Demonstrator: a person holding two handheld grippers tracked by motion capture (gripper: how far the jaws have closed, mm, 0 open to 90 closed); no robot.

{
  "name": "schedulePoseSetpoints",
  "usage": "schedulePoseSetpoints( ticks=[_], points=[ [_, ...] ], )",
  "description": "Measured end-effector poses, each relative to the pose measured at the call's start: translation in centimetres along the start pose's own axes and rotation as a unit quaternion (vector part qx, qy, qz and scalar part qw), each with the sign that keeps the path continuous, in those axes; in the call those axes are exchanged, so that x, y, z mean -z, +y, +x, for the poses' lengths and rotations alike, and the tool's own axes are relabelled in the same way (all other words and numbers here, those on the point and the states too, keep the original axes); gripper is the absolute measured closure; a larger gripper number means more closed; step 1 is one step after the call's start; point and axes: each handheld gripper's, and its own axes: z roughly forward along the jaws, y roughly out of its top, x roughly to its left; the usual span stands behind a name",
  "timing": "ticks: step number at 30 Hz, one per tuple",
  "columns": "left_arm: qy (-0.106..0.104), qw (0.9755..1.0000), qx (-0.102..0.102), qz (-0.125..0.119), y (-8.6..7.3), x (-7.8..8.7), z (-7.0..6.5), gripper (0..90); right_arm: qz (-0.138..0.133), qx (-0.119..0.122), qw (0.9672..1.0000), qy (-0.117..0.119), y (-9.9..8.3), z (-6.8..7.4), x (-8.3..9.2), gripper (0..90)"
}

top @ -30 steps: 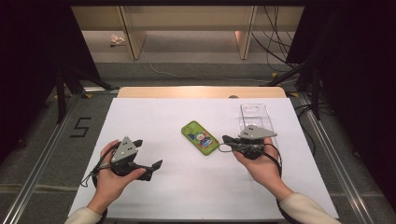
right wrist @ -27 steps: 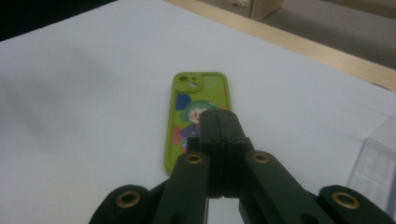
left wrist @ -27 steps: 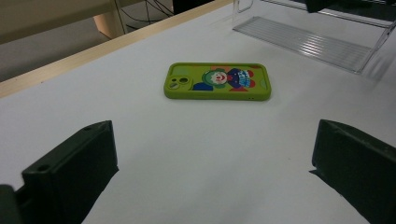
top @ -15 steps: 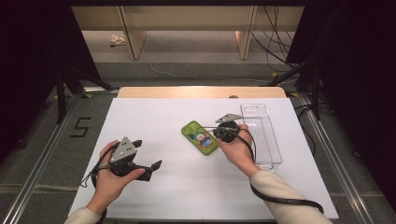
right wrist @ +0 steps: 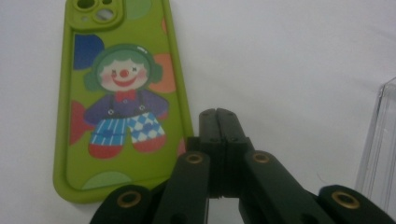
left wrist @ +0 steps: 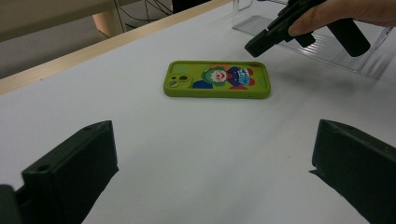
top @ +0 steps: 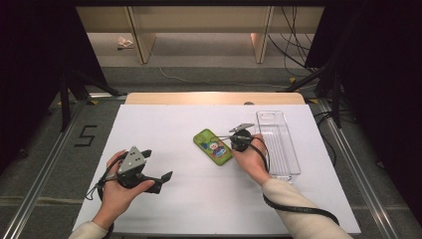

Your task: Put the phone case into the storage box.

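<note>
Broad bare stretch of white table (top: 164,124) to the left of and behind the green phone case (top: 213,147); more open sheet in front, between the two forearms; on the right, tighter going, with the clear plastic tray (top: 278,144) lying lengthwise near the table's right edge, just beyond the right hand; a strip of pale wood (top: 214,98) along the far edge.

White, matt, flat surface throughout; around it grey floor with metal rails, a painted number five (top: 85,135) on the left, black cloth at both sides, wooden shelving legs and loose cables at the back.

Phone case near the middle of the table, flat, back side up, set at a slant, its camera cut-out towards the far left; lime green, rounded corners, printed with a clown (green hair, red nose, purple top, blue chequered trousers) among coloured blobs.

Right gripper (top: 230,138) lowered just beside the case's right long edge, jaws pressed together with nothing between them, tip close over the white sheet; touching the case or not, cannot tell.

Left gripper (top: 166,180) held low at the near left, well apart from the case, jaws spread wide and empty, pointing towards it.
</note>
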Motion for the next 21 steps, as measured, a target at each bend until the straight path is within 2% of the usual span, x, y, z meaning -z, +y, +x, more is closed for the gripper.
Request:
schedulePoseSetpoints(
  ticks=[10,16,21],
  points=[
    [0.001,1.0000,0.000,0.003,-0.07,-0.13,-0.04,0.0,0.020,-0.001,0.9998,0.000,-0.52,0.18,-0.46,90.0],
    [-0.001,1.0000,0.001,0.006,-0.13,-0.22,-0.06,0.0,0.028,0.001,0.9996,0.007,-0.73,0.18,-0.60,90.0],
    [0.000,1.0000,0.001,0.007,-0.14,-0.23,-0.05,0.0,0.035,0.008,0.9992,0.020,-0.87,0.80,-0.37,90.0]
  ],
)
